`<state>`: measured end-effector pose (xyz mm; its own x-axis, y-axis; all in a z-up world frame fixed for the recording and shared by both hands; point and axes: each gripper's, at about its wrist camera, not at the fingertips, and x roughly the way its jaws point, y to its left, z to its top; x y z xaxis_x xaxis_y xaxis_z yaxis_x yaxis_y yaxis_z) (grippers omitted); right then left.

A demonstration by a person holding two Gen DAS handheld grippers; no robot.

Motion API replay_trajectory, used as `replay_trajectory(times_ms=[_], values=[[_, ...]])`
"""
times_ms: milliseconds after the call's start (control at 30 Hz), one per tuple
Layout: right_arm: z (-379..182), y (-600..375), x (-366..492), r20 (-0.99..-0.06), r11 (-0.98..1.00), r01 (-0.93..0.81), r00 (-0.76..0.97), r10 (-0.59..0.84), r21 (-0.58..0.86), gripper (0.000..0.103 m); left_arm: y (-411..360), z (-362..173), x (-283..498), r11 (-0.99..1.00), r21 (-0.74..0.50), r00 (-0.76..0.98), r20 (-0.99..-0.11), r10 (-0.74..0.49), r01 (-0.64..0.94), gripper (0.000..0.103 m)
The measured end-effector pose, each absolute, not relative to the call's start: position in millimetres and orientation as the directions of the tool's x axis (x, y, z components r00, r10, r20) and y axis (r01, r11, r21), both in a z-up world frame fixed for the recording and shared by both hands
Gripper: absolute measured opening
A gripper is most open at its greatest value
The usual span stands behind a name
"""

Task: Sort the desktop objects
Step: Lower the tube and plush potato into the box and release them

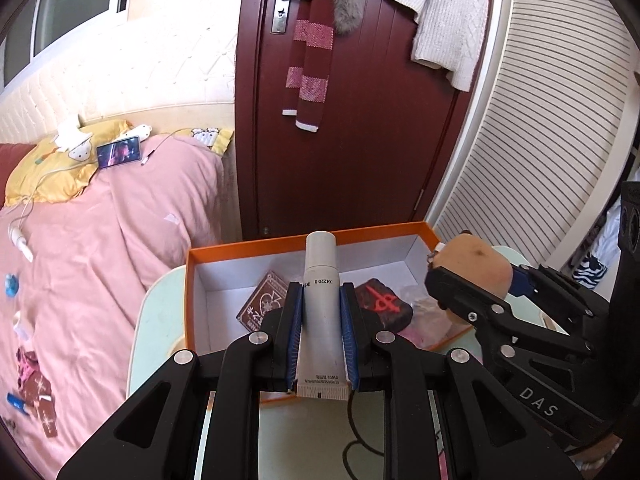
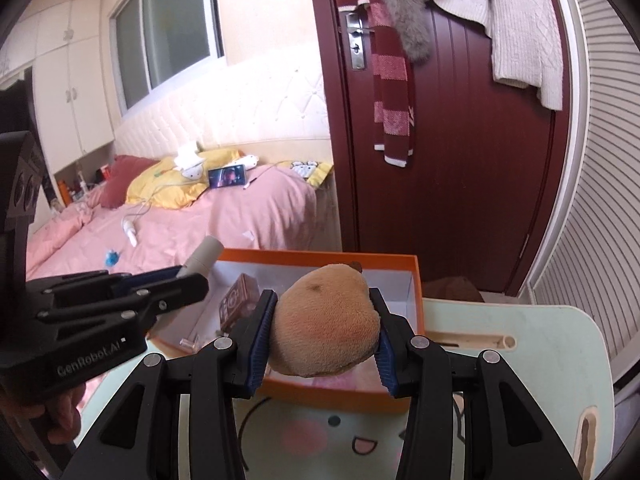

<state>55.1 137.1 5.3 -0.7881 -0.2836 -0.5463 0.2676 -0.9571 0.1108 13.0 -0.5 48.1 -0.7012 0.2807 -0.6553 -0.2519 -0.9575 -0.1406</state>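
Observation:
My left gripper (image 1: pixel 321 292) is shut on a white tube (image 1: pixel 321 280) that points away over the orange box (image 1: pixel 304 243). In the right wrist view the same tube (image 2: pixel 202 258) juts from the left gripper (image 2: pixel 188 276) at the left. My right gripper (image 2: pixel 324 320) is shut on a tan plush toy (image 2: pixel 326 320), held above the box's near wall (image 2: pixel 332 396); that toy (image 1: pixel 476 264) also shows at the right of the left wrist view. Inside the box lie a brown card box (image 1: pixel 264 300), a dark red-marked block (image 1: pixel 384 300) and a clear pink bag (image 1: pixel 424 320).
The box stands on a pale green cartoon-print table (image 2: pixel 516 364) beside a pink bed (image 1: pixel 100 240) strewn with a phone (image 1: pixel 119 152), cables and small items. A dark red door (image 1: pixel 360 140) hung with clothes and a louvred door (image 1: pixel 540 120) stand behind.

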Motion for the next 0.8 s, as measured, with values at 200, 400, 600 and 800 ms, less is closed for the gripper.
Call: replay_trajectory(times_ms=[200, 400, 600, 800], values=[[-2, 129, 37, -0.569, -0.955, 0.276, -0.770, -0.289, 0.112, 0.044, -5, 37, 0, -0.959, -0.157, -0.681, -0.678, 0.278, -0.235, 0.020], [-11, 123, 26, -0.597, -0.954, 0.278, -0.748, -0.290, 0.115, 0.044, -7, 26, -7, -0.959, -0.169, -0.658, -0.699, 0.279, -0.226, 0.020], [-18, 122, 18, -0.618, -0.954, 0.273, -0.731, -0.288, 0.122, 0.044, -6, 18, -12, -0.958, -0.176, -0.643, -0.712, 0.282, -0.225, 0.020], [-24, 123, 14, -0.632, -0.956, 0.265, -0.720, -0.285, 0.129, 0.044, -6, 13, -16, -0.958, -0.184, -0.631, -0.722, 0.284, -0.221, 0.020]])
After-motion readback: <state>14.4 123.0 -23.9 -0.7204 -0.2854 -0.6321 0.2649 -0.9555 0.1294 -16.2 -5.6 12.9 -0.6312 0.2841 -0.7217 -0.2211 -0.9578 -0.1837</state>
